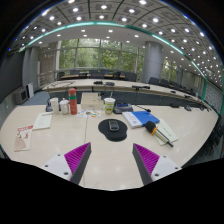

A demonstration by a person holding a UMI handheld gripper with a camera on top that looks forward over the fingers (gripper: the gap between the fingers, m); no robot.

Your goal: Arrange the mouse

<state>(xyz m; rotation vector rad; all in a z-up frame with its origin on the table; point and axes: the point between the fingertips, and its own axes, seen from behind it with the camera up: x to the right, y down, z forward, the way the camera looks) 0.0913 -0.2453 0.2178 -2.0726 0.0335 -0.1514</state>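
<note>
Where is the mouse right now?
The mouse sits on a round dark mouse pad on the table, beyond the open gripper, right below the green cup.

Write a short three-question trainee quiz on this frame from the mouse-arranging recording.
1. True or false: the claw is shut on the mouse.
2. Where does the mouse lie? A) on the round dark mouse pad B) on the blue book C) between the claw's fingers
3. Fill in: the green-sleeved cup stands ____ the mouse, seen from the claw.

Key: 1 false, the claw is open, short of the mouse; 2 A; 3 beyond.
</note>
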